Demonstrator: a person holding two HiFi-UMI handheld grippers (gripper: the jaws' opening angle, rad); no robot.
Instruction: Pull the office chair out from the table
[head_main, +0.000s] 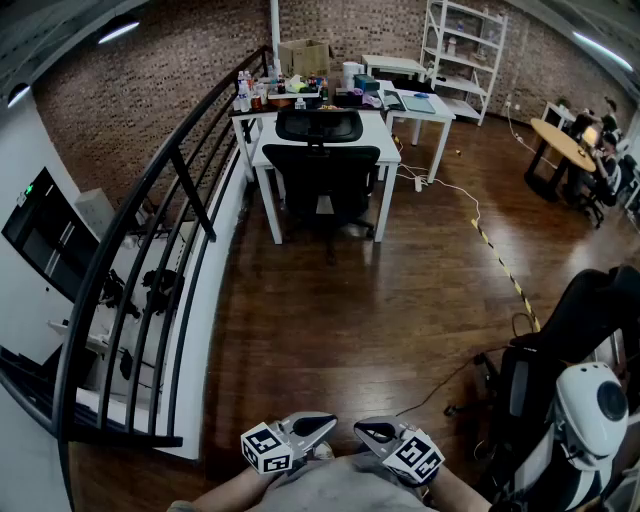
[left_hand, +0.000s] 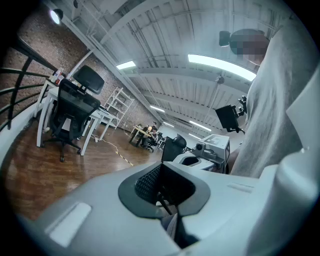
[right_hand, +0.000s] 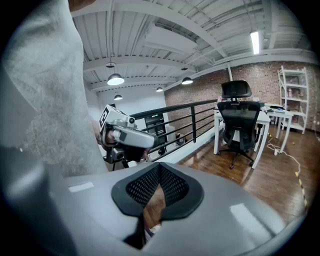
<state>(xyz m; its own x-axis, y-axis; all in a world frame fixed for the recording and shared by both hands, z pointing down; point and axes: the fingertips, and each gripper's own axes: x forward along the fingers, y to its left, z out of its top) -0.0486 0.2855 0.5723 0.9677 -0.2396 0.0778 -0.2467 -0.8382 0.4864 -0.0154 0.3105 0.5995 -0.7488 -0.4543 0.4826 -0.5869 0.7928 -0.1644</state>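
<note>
The black office chair (head_main: 320, 170) is tucked under the white table (head_main: 385, 140) far across the wooden floor; it also shows in the left gripper view (left_hand: 75, 107) and in the right gripper view (right_hand: 241, 117). My left gripper (head_main: 322, 427) and right gripper (head_main: 368, 431) are held close to the person's body at the bottom of the head view, facing each other, both shut and empty. Each sees the other: the right gripper (left_hand: 212, 150) in the left gripper view, the left gripper (right_hand: 125, 135) in the right gripper view.
A black curved railing (head_main: 150, 250) runs along the left. A second white table (head_main: 420, 100) with clutter stands behind the first. A yellow-black floor strip (head_main: 500, 265) and a cable (head_main: 450, 190) lie on the right. Dark equipment (head_main: 560, 400) sits at the near right. People sit at a round table (head_main: 565, 140).
</note>
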